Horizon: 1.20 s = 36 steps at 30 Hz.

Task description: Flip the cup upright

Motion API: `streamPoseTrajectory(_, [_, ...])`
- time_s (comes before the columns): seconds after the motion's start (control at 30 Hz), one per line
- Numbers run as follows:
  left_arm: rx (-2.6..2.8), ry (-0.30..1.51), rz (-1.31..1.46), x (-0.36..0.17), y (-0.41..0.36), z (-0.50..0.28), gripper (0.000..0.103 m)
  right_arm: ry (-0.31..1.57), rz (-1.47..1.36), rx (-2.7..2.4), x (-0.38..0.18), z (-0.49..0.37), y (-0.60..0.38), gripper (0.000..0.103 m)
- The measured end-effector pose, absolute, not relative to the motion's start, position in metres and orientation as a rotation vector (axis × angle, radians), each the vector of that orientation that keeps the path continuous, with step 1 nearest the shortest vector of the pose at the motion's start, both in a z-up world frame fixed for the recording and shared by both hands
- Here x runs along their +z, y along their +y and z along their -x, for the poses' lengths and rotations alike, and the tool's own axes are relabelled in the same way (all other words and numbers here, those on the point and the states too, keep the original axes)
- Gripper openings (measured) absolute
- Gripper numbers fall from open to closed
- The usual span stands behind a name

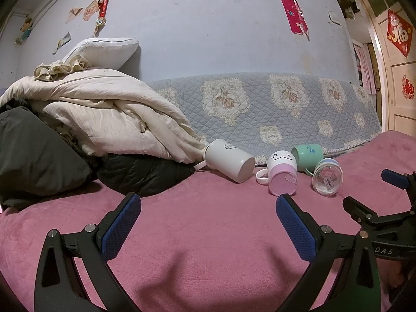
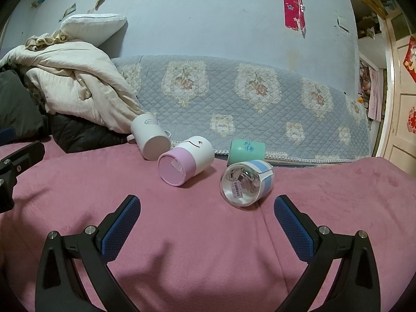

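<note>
Several cups lie on their sides on the pink blanket. A white mug lies at the left, then a pink-and-white mug, a green cup behind, and a clear cup with a blue band with its base toward me. My left gripper is open and empty, short of the cups. My right gripper is open and empty, just short of the clear cup.
A heap of cream bedding and dark jackets fills the left. A quilted blue floral cover lines the wall behind the cups. A door stands at the far right.
</note>
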<state>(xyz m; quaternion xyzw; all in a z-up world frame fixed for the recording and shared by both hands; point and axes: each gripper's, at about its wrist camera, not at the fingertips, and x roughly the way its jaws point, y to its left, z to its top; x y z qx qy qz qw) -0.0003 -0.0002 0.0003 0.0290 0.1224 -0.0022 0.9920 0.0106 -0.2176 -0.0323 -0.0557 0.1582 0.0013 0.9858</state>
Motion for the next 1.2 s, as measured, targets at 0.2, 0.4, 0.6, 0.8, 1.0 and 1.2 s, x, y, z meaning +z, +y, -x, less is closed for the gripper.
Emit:
streamPoseTrajectory(0.2, [-0.003, 0.246, -0.06, 0.0, 0.0, 0.0, 0.103, 0.32, 0.113, 0.003, -0.034, -0.01, -0.218, 0.103])
streamPoseTrajectory(0.4, [-0.003, 0.246, -0.061, 0.0, 0.0, 0.0, 0.103, 0.313, 0.113, 0.002, -0.033, -0.009, -0.218, 0.103])
streamPoseTrajectory(0.6, [-0.003, 0.247, -0.061, 0.0, 0.0, 0.0, 0.103, 0.307, 0.098, 0.004, -0.038, -0.015, -0.22, 0.103])
streamPoseTrajectory(0.8, [-0.003, 0.246, -0.062, 0.0, 0.0, 0.0, 0.103, 0.307, 0.075, 0.01, -0.034, -0.011, -0.226, 0.103])
streamPoseTrajectory(1.0, [-0.016, 0.237, -0.061, 0.004, 0.0, 0.001, 0.103, 0.324, 0.033, 0.018, -0.034, -0.011, -0.235, 0.103])
streamPoseTrajectory(1.2, [-0.013, 0.244, -0.068, 0.001, -0.003, 0.001, 0.103, 0.353, -0.004, 0.025, -0.034, -0.016, -0.241, 0.103])
